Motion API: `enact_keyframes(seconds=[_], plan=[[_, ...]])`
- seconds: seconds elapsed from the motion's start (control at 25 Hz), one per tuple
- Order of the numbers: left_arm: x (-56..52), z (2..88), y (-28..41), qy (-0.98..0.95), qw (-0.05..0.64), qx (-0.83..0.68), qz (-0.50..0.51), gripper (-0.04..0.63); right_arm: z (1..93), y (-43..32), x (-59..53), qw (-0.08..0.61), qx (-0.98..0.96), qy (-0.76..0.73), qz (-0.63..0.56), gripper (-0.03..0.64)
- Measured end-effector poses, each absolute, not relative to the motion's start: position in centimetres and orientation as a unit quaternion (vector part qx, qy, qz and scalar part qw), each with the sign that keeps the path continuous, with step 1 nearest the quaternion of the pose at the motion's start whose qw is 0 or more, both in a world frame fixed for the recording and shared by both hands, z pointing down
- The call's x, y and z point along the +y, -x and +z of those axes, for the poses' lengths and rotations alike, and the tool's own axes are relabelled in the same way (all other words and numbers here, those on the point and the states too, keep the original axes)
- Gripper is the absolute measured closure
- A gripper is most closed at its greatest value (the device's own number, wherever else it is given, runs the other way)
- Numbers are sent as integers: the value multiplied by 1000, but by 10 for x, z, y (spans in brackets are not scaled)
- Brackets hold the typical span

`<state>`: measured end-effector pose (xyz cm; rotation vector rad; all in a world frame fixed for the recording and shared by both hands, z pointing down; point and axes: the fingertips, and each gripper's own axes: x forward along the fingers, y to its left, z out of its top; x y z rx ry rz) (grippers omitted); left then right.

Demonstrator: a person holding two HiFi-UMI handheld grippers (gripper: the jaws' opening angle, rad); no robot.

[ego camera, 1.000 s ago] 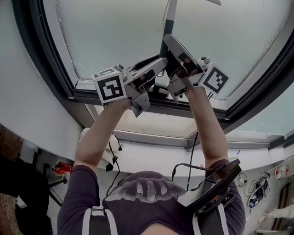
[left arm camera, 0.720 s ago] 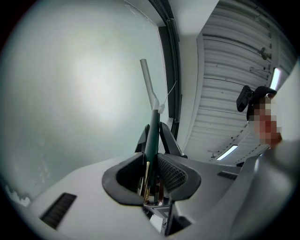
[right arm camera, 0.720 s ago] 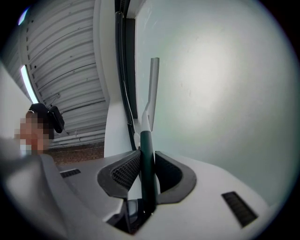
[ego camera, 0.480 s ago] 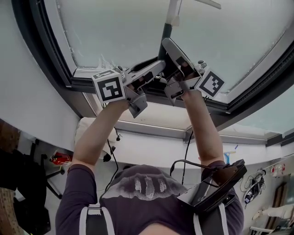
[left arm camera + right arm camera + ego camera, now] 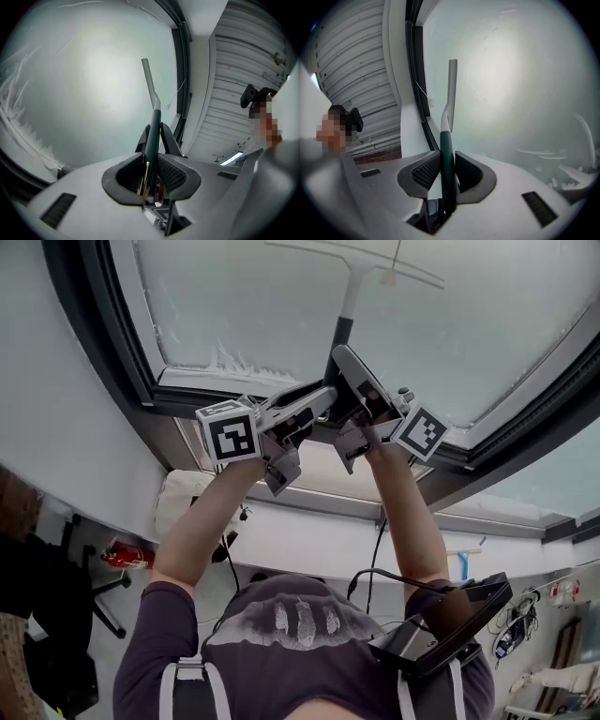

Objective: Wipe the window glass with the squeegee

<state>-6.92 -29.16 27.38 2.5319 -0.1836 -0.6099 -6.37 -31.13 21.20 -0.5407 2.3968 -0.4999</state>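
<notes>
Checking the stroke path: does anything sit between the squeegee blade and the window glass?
Nothing visible does. The squeegee lies with its blade on the glass; foam clings along the pane's near edge.

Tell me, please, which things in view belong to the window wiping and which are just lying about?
In the job:
- squeegee, gripped by both the left gripper and the right gripper
- window glass
- foam along its lower edge

Just lying about:
- red object, low at the left
- blue tool, at the right
- cables
</notes>
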Motion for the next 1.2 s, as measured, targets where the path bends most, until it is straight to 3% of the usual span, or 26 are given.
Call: enact_keyframes(seconds=[1.2], plan=[[-261, 372, 78, -906, 364, -78, -202, 503, 316, 71, -291, 307, 881, 224, -281, 523]])
